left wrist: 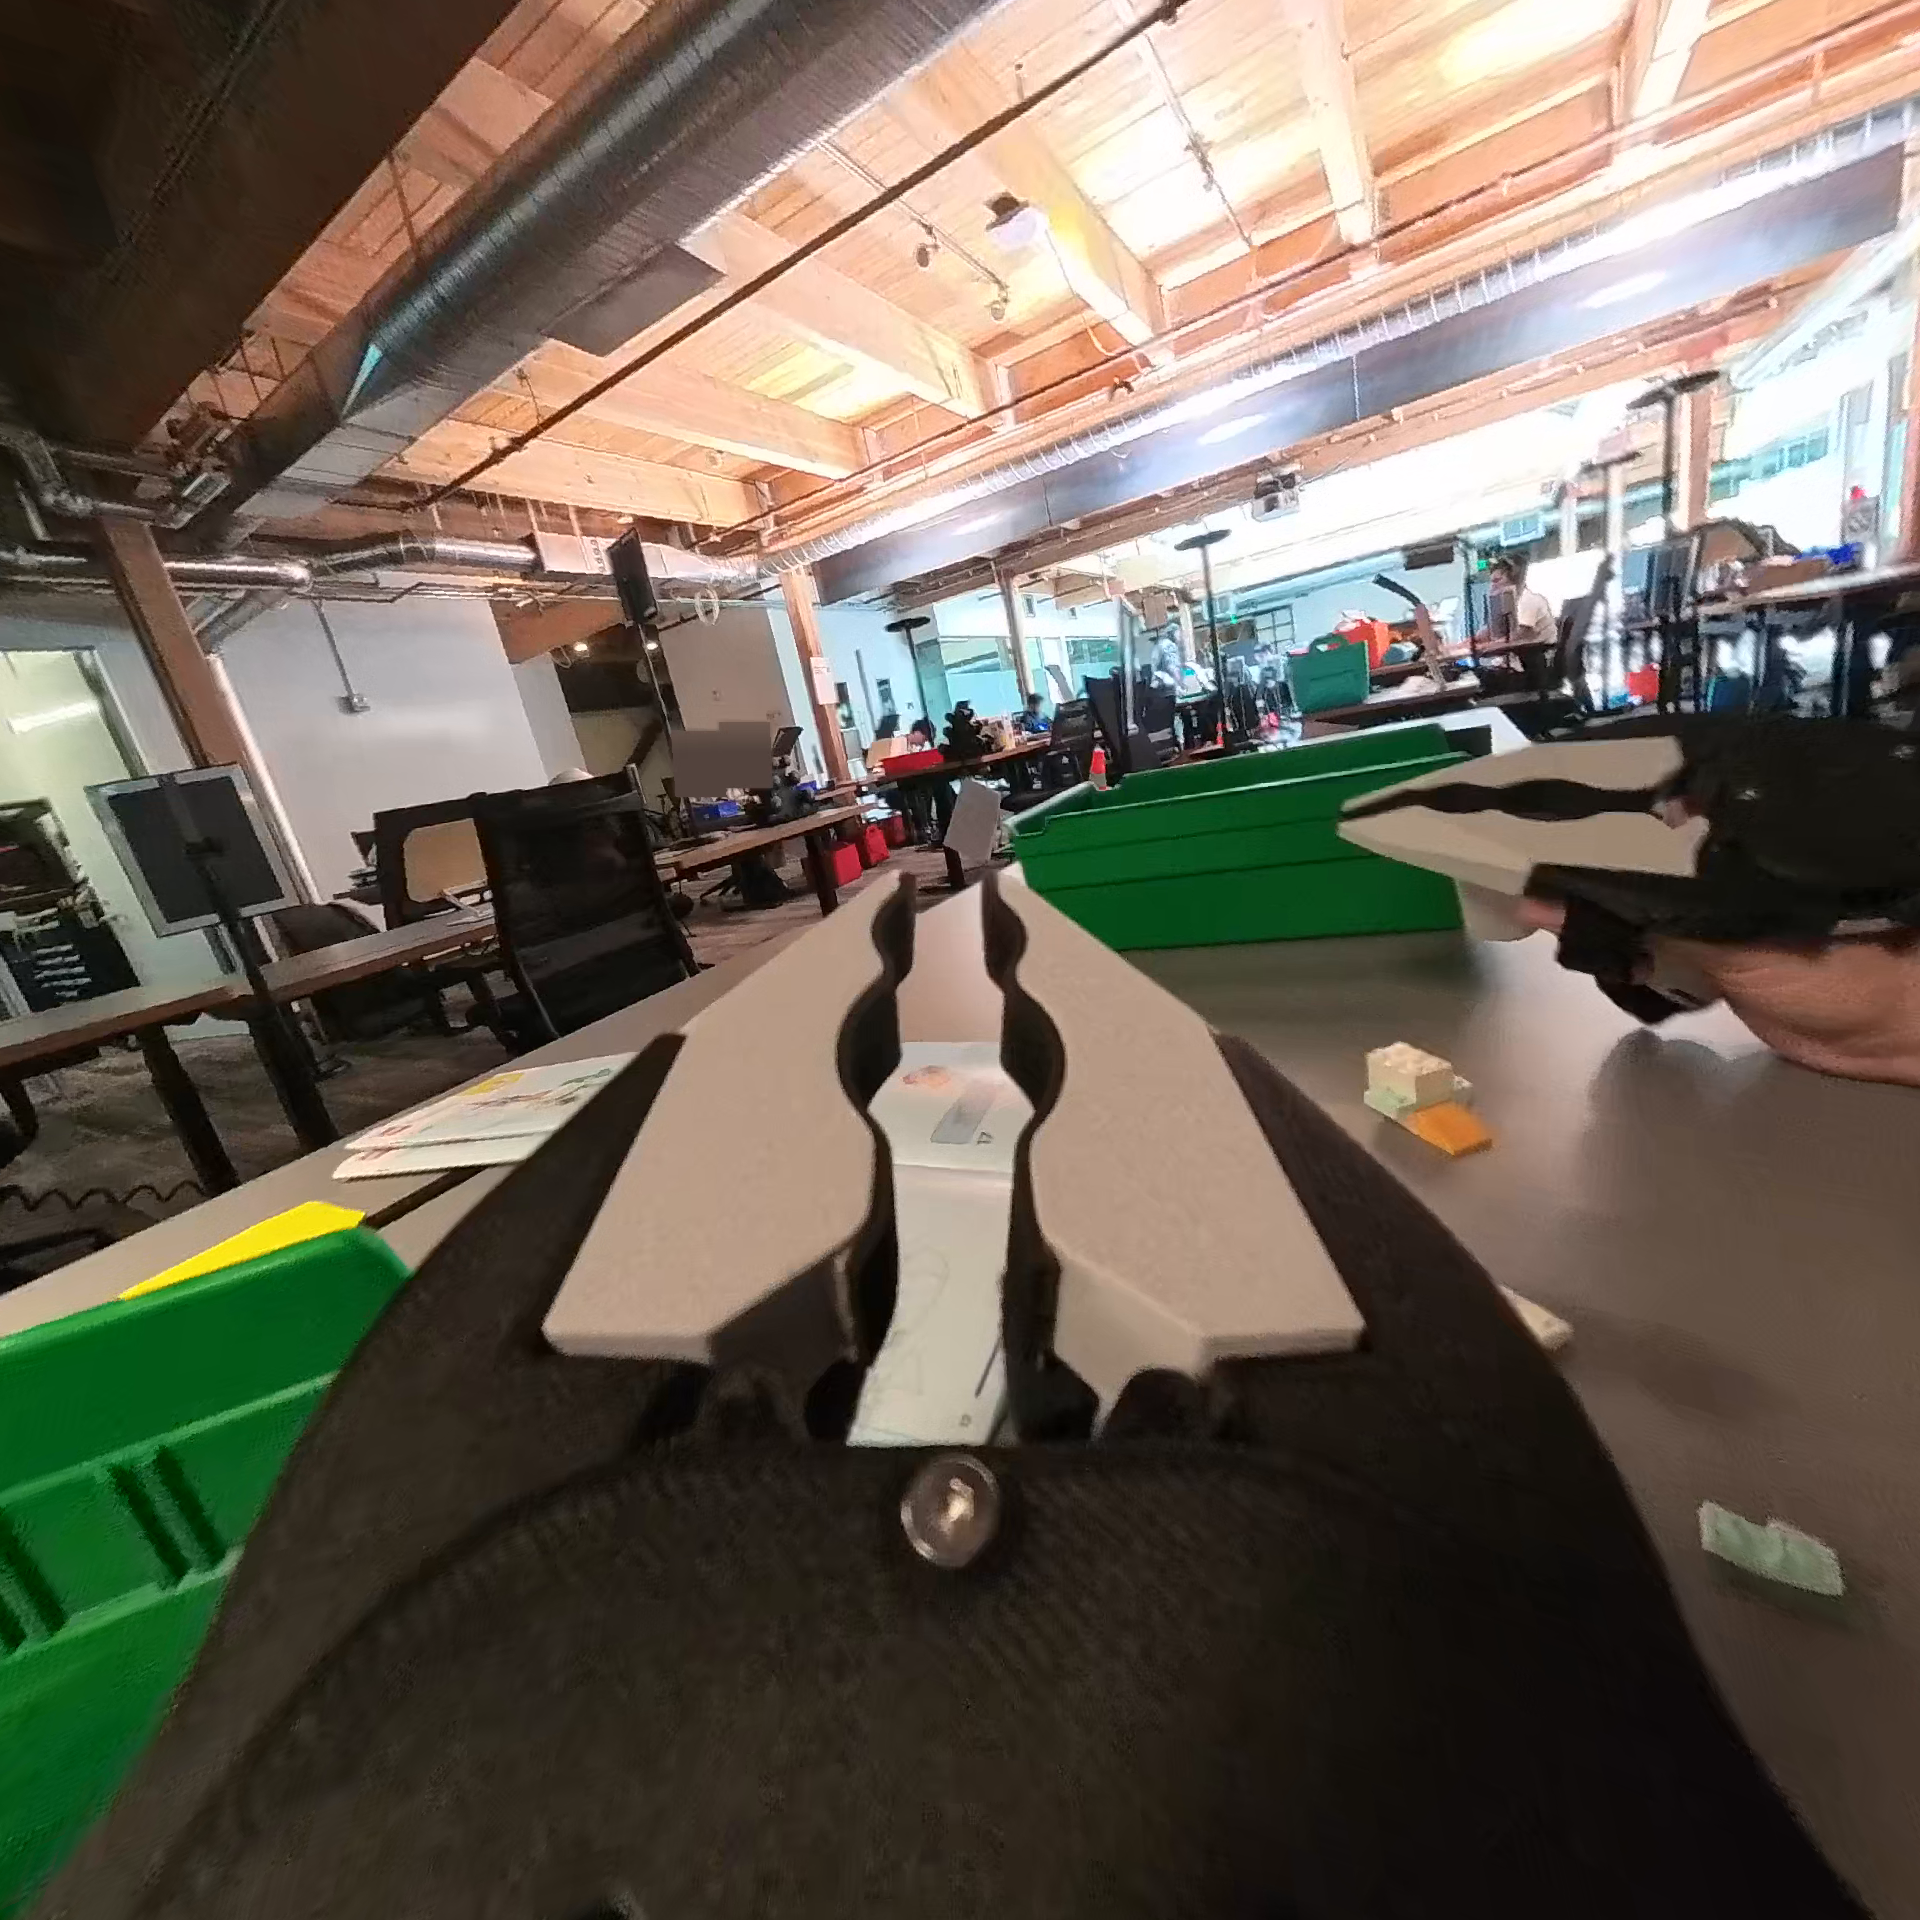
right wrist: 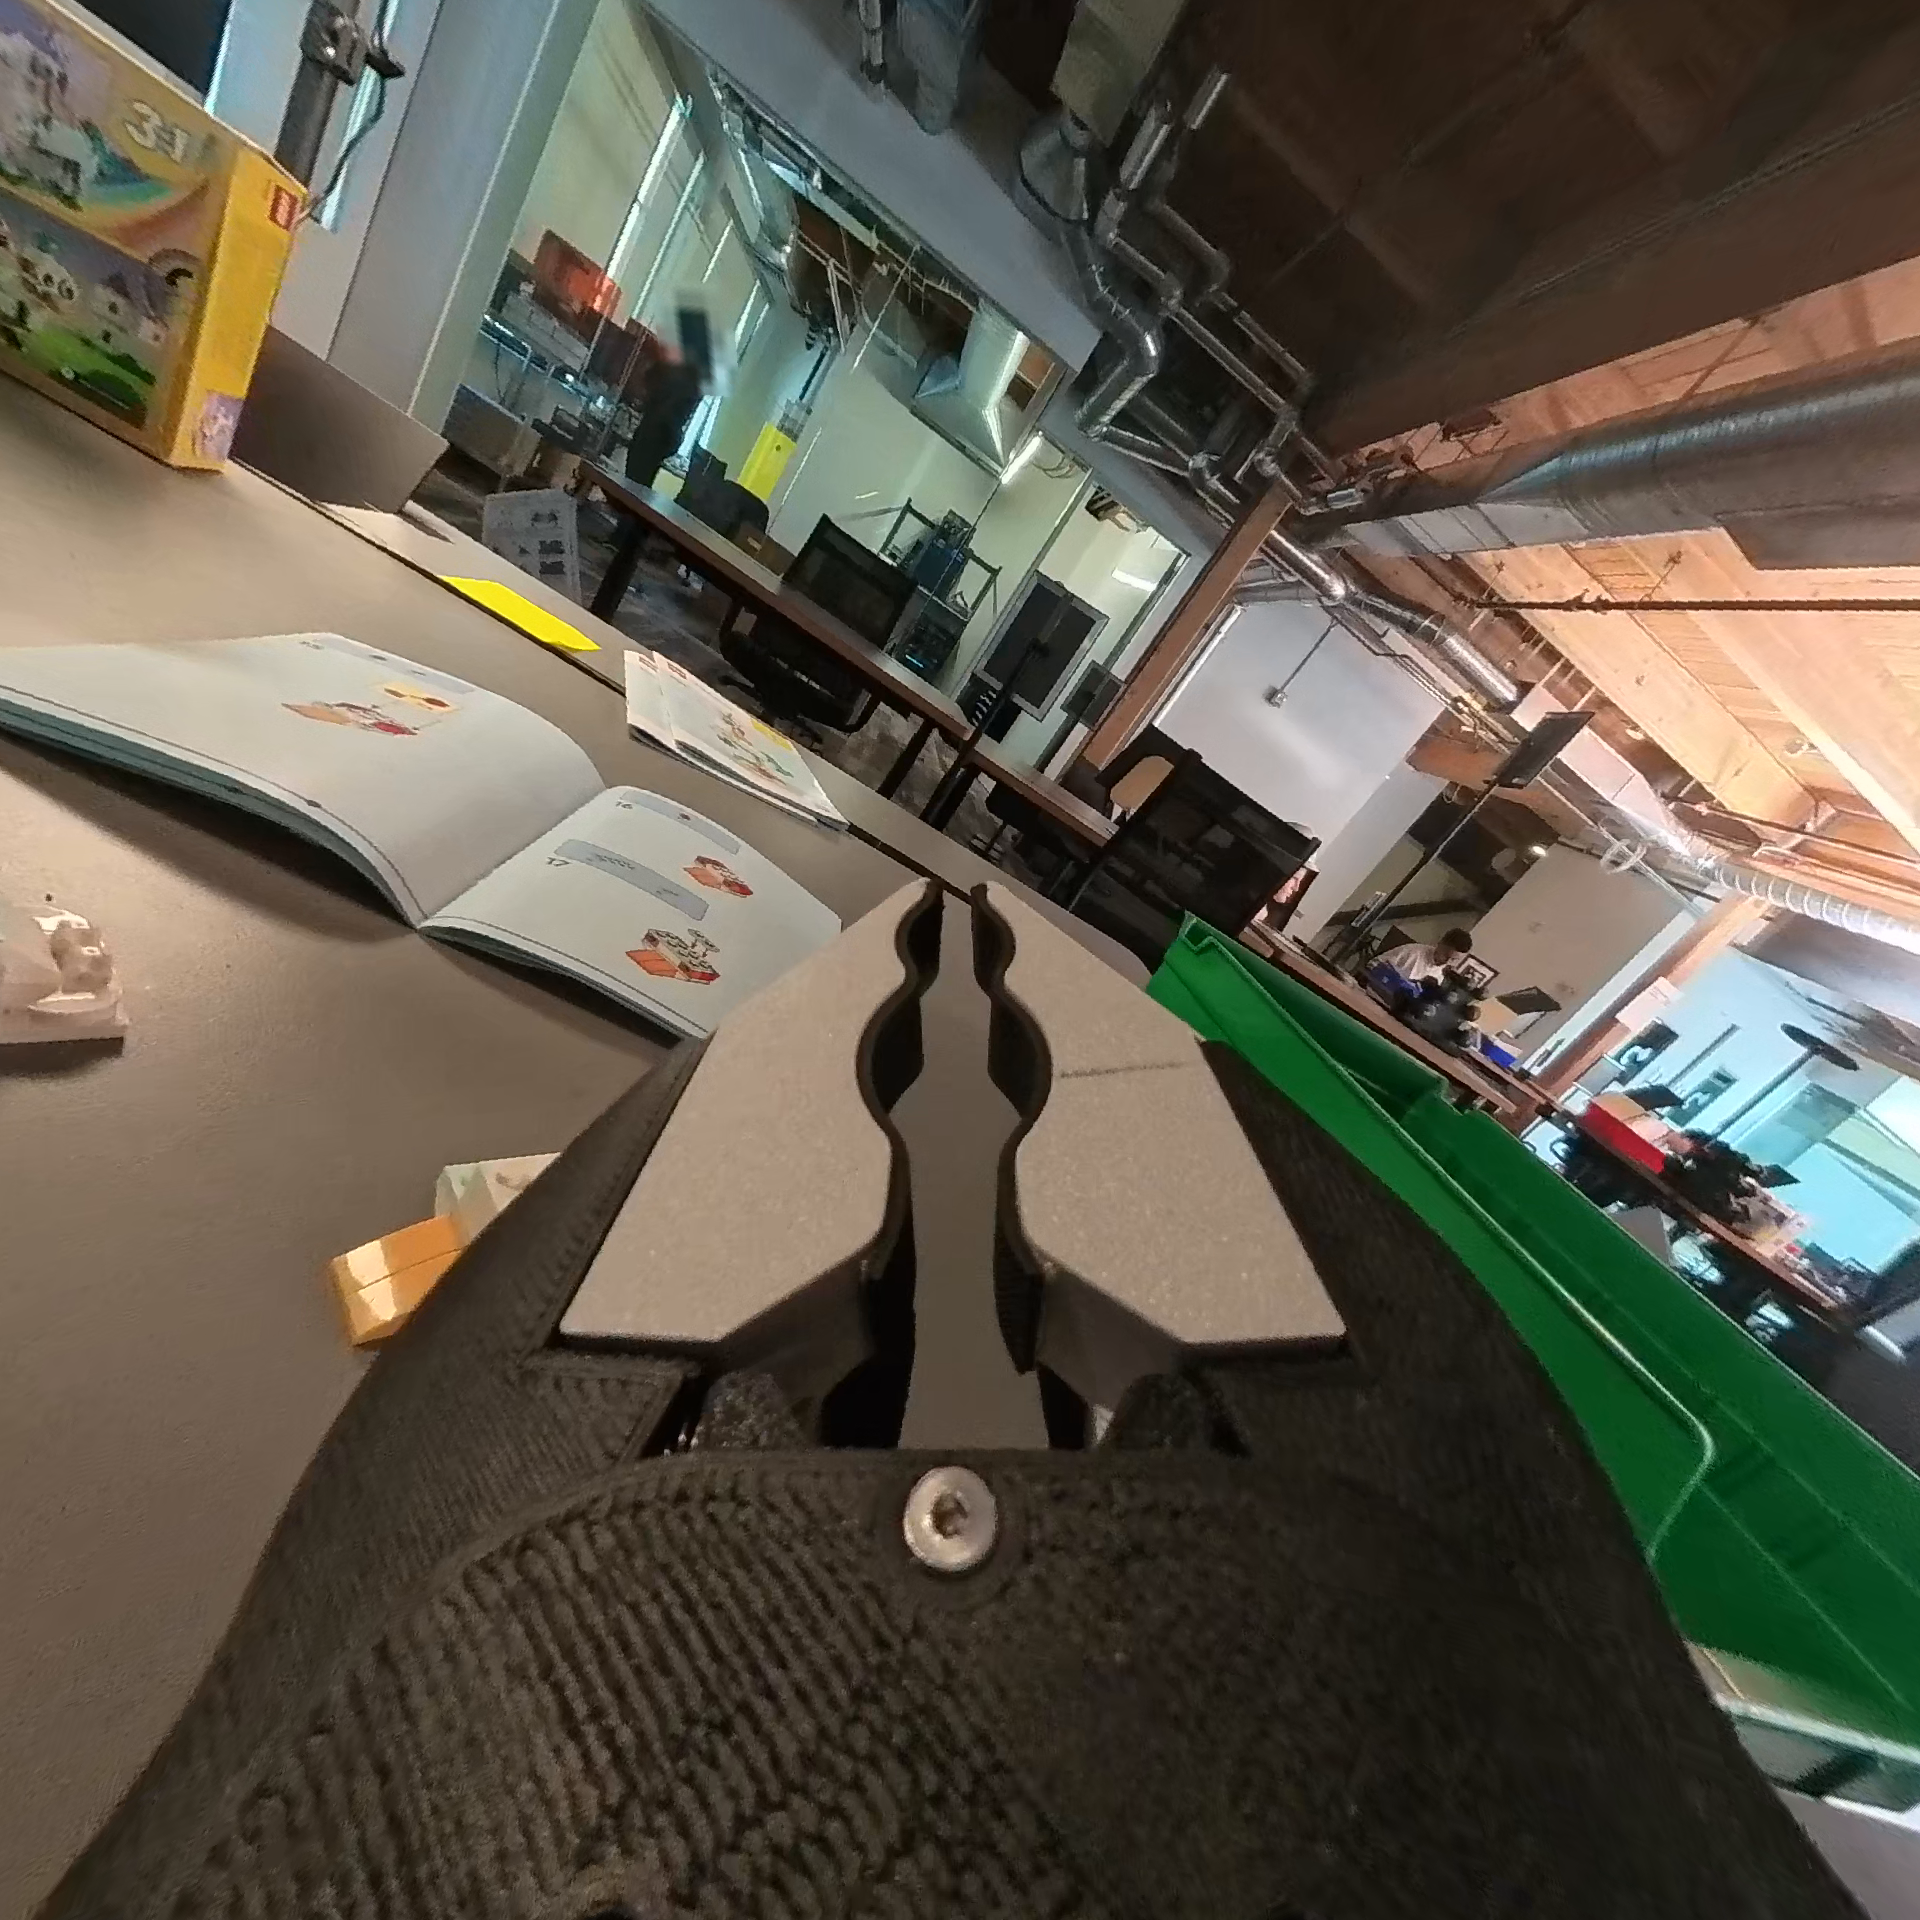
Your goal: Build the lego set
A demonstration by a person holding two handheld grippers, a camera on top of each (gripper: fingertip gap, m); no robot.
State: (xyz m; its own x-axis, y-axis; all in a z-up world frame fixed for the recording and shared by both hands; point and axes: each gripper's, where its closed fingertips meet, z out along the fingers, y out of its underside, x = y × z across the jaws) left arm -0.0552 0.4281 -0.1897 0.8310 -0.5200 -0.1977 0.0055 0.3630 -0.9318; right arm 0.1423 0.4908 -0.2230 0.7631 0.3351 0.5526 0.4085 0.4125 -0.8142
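Observation:
My left gripper (left wrist: 948, 888) hovers low over the grey table, its jaws a narrow gap apart and empty. An open instruction booklet (left wrist: 951, 1122) shows between its fingers. My right gripper (left wrist: 1351, 821) is held in a hand at the right, above and behind a small build (left wrist: 1421, 1099) of white bricks on a pale green layer and an orange plate. In the right wrist view my right gripper (right wrist: 956, 896) is empty, with only a sliver between its tips. The build's orange plate (right wrist: 400, 1278) lies just left of it, half hidden. A loose pale green piece (left wrist: 1771, 1567) lies at the right.
A green bin (left wrist: 1236, 847) stands at the back and another green bin (left wrist: 156, 1475) at the front left. The right wrist view shows the set's yellow box (right wrist: 135, 239), the open booklet (right wrist: 416, 790), more leaflets (right wrist: 727, 748) and a clear bag of pieces (right wrist: 57, 977). Between my left fingertips and the loose pale green piece (left wrist: 1771, 1567) there is roughly 20 cm.

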